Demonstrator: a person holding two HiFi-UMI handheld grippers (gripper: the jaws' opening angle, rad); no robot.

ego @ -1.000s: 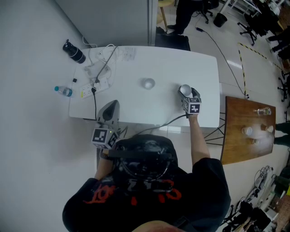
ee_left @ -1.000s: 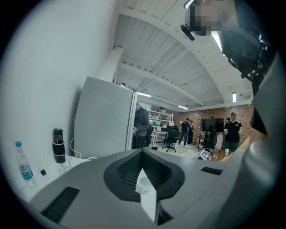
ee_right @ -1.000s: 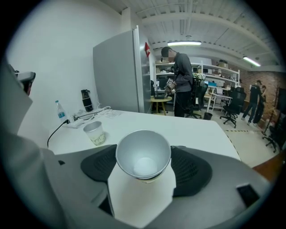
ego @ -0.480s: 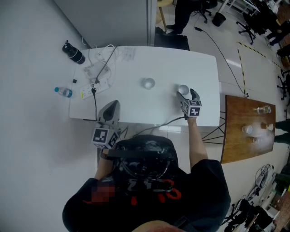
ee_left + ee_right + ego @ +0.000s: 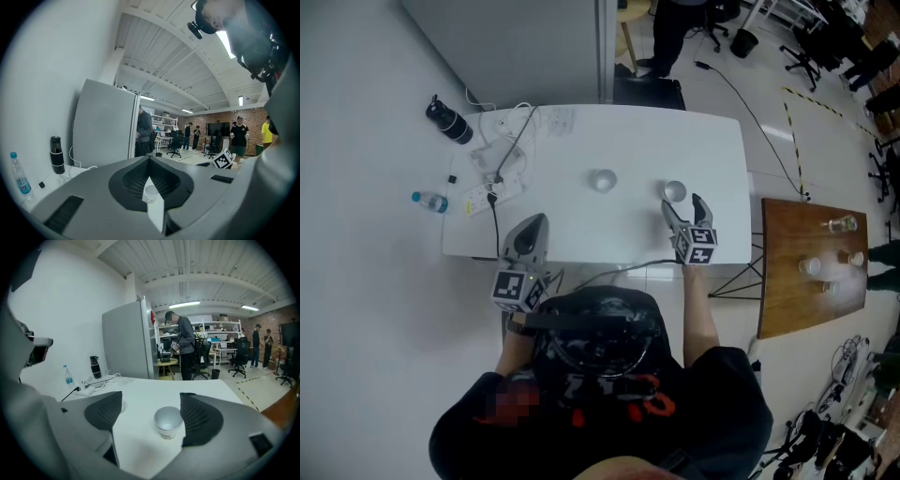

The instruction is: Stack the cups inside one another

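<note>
Two white paper cups stand on the white table (image 5: 581, 220). One cup (image 5: 602, 179) is near the middle; through the slit of the left gripper view it shows small and far (image 5: 151, 193). The other cup (image 5: 674, 191) (image 5: 168, 422) stands upright to its right. My right gripper (image 5: 682, 202) (image 5: 151, 397) is open just behind this cup, a jaw on either side, neither touching it. My left gripper (image 5: 534, 219) (image 5: 149, 161) is shut and empty at the table's front left edge.
A power strip with cables (image 5: 492, 187), a black bottle (image 5: 448, 120) and a small water bottle (image 5: 431, 201) lie at the table's left end. A wooden table (image 5: 811, 281) with small items stands to the right. People stand far behind.
My right gripper has risen and drawn back toward the table's front edge, away from the right cup, which stays on the table. The left gripper has kept still.
</note>
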